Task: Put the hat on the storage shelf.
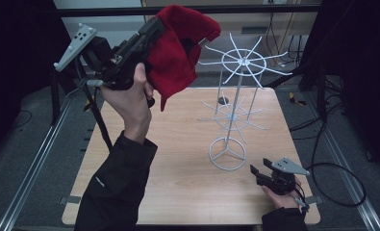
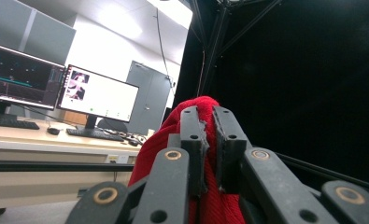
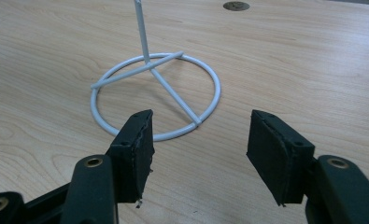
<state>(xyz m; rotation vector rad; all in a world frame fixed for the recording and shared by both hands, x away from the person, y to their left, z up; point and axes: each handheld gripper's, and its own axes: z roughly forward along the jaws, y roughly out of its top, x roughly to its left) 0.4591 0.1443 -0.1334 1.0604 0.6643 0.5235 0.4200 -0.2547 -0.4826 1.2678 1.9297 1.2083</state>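
A red knit hat hangs in the air at the upper left, above the table's far edge, with my left gripper shut on its fabric. In the left gripper view the hat bulges between and behind the closed jaws of that gripper. A white wire rack with two tiers of radial arms stands on a ring base at the table's middle right. My right gripper rests open near the front right, just short of the ring base, with nothing between its jaws.
The wooden table has a small dark grommet hole near its far edge. A black tripod leg stands at the table's left side. Cables lie on the floor to the right. Monitors sit on a desk beyond.
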